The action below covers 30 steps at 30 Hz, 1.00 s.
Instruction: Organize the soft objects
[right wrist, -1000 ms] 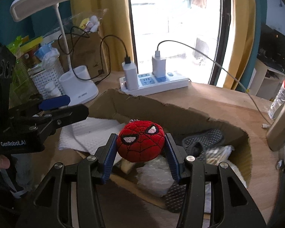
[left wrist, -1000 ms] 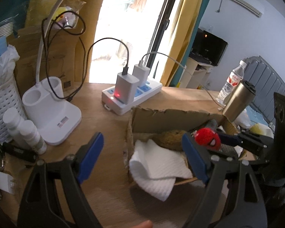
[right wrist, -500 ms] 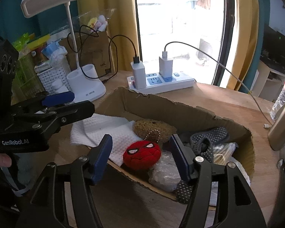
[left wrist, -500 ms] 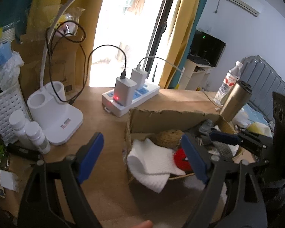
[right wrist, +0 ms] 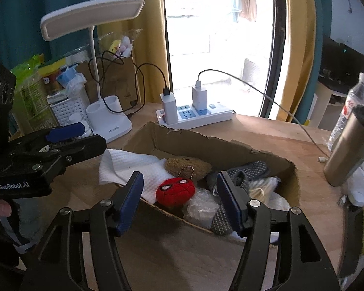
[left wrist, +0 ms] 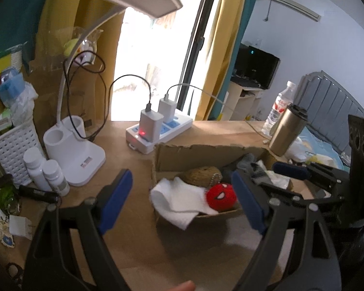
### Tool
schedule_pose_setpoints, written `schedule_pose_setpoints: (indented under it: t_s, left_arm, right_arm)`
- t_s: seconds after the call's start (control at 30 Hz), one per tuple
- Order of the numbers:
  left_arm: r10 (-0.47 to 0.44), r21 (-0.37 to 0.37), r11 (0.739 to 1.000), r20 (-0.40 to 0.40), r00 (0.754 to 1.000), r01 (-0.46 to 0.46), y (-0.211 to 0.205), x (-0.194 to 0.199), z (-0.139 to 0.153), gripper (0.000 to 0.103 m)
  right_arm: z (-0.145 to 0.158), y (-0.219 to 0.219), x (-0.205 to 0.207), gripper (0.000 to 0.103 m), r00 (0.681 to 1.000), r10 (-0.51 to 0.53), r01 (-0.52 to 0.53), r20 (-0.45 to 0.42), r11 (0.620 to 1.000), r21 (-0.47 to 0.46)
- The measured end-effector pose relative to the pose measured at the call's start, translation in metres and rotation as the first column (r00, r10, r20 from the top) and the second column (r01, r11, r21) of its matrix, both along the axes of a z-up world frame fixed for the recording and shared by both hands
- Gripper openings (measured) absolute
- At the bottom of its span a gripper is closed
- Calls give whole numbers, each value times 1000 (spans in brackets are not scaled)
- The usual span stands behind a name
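Observation:
A red Spider-Man plush (right wrist: 175,191) lies in the cardboard box (right wrist: 201,143), beside a white cloth (right wrist: 133,167), a brown plush (right wrist: 188,166), grey socks (right wrist: 248,171) and bubble wrap (right wrist: 200,209). In the left wrist view the Spider-Man plush (left wrist: 221,196) lies on the white cloth (left wrist: 179,198) in the cardboard box (left wrist: 196,155). My right gripper (right wrist: 180,201) is open and empty, just above and in front of the box. My left gripper (left wrist: 182,201) is open and empty, left of the box over the table.
A white power strip (right wrist: 194,116) with two chargers stands behind the box. A white desk lamp (left wrist: 74,155), small white bottles (left wrist: 46,174) and a white basket (left wrist: 12,145) stand at the left. A steel tumbler (right wrist: 347,145) and a water bottle (left wrist: 279,109) stand at the right.
My right gripper opened and let the Spider-Man plush drop into the box, then pulled back and up. My left gripper also drew back a little.

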State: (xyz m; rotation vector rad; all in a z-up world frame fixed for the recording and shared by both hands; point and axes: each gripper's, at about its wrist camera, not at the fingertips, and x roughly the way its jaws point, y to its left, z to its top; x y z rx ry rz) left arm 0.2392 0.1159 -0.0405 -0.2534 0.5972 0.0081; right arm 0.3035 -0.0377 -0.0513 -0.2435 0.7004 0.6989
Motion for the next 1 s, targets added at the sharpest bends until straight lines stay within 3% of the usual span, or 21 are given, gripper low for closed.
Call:
schedule_pose_setpoints:
  t_s: [0.87,0.93,1.0]
  left_arm:
    - [-71,51,997,101,992,66,-51,-73,41,86]
    - [-77,53,996,108,991,72,-54,-79,44,86]
    - [-83,54,996,114,990,77,-57,-86,46,95]
  right_arm:
    - [44,-57,-68,66,988,-99,91,120,993,70]
    - [47,-61,-75,66,986,-103,94,129,993,75]
    - [49,-64,-81,66,985,-105,95,136,992,78]
